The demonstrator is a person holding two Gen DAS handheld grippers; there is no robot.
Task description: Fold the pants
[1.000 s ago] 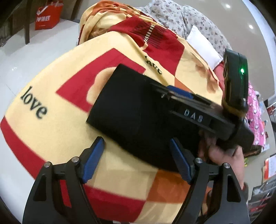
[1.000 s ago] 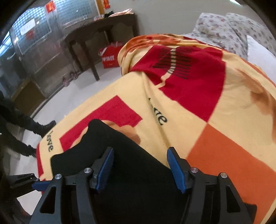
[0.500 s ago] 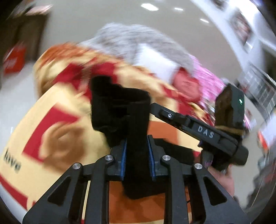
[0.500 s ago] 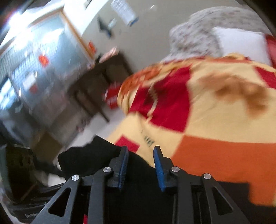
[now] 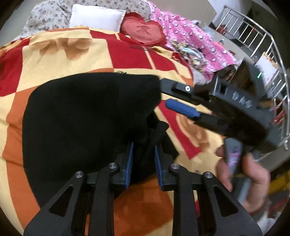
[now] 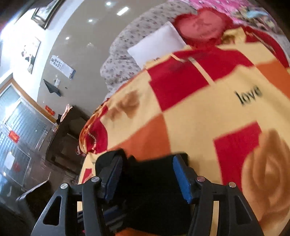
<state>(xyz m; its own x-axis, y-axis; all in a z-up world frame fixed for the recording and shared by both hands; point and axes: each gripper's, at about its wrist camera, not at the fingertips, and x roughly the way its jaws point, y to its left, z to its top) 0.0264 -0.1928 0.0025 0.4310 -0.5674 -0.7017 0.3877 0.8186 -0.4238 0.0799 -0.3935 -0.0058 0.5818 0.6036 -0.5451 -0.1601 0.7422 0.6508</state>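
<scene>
Pants (image 5: pixel 81 118): black, bunched in a thick fold on the checked red, orange and yellow blanket (image 5: pixel 63 52) covering the bed. Left gripper (image 5: pixel 143 161): jaws clamped on a pinch of the black cloth. Right gripper (image 6: pixel 146 177): jaws apart, cloth lying between them. White pillow (image 5: pixel 96 16) and red heart cushion (image 5: pixel 143 30) at the bed's head.

Left wrist view: aimed close along its fingers over the pants (image 5: pixel 81 116) toward the pillows.
Right wrist view: tilted, close above the blanket (image 6: pixel 199 112).
Shared: pants, blanket, white pillow (image 5: pixel 96 17).
</scene>
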